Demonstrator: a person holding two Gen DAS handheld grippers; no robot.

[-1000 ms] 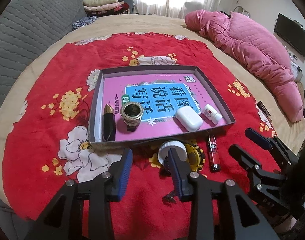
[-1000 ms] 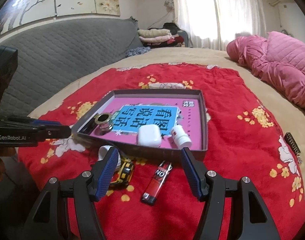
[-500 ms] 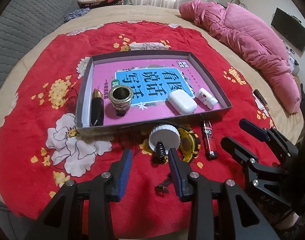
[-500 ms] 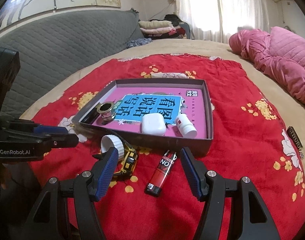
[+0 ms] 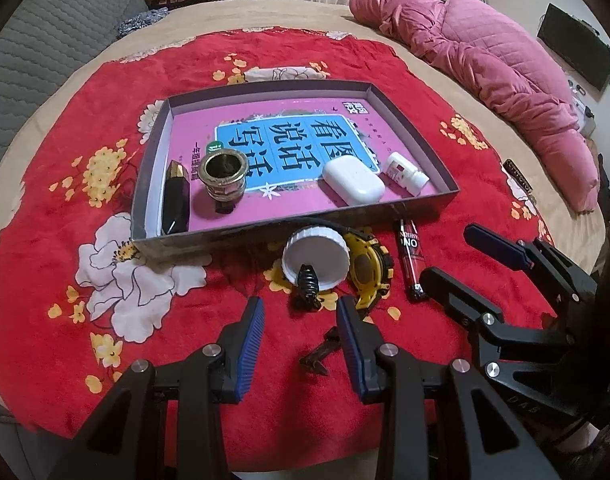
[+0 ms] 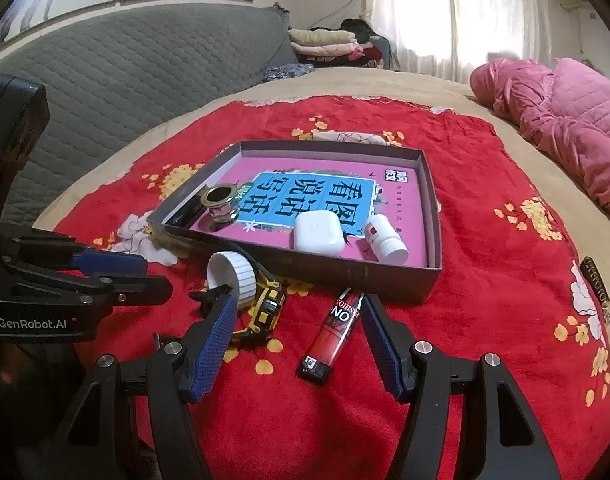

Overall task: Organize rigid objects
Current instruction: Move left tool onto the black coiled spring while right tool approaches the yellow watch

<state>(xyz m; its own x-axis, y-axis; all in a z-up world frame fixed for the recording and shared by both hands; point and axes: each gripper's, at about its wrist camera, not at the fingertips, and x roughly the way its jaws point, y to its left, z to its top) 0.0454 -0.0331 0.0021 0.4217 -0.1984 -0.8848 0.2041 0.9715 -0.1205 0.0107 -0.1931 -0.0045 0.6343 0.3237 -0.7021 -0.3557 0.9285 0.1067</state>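
Observation:
A grey box lid (image 5: 441, 156) (image 6: 431, 200) with a pink book inside holds a black lipstick (image 5: 176, 196), a brass cup (image 5: 223, 172) (image 6: 221, 202), a white earbud case (image 5: 353, 182) (image 6: 318, 230) and a small white bottle (image 5: 407, 168) (image 6: 385, 238). In front of it on the red cloth lie a white cap (image 5: 317, 254) (image 6: 231, 272), a black hair clip (image 5: 307, 284), a yellow tape measure (image 5: 369, 268) (image 6: 265, 306), a red lighter (image 5: 411, 258) (image 6: 333, 330) and a dark screw (image 5: 319, 354). My left gripper (image 5: 299, 330) is open just before the clip. My right gripper (image 6: 297, 330) is open around the lighter.
A red flowered cloth (image 5: 65, 240) covers a round beige bed. A pink quilt (image 5: 485, 60) lies at the far right, folded clothes (image 6: 325, 42) at the back, a grey padded headboard (image 6: 125, 68) on the left. A small dark object (image 6: 595, 286) lies at the cloth's right edge.
Both grippers have pulled back and risen a little; the left one now shows the clip and the screw in front of its fingers. No object has moved.

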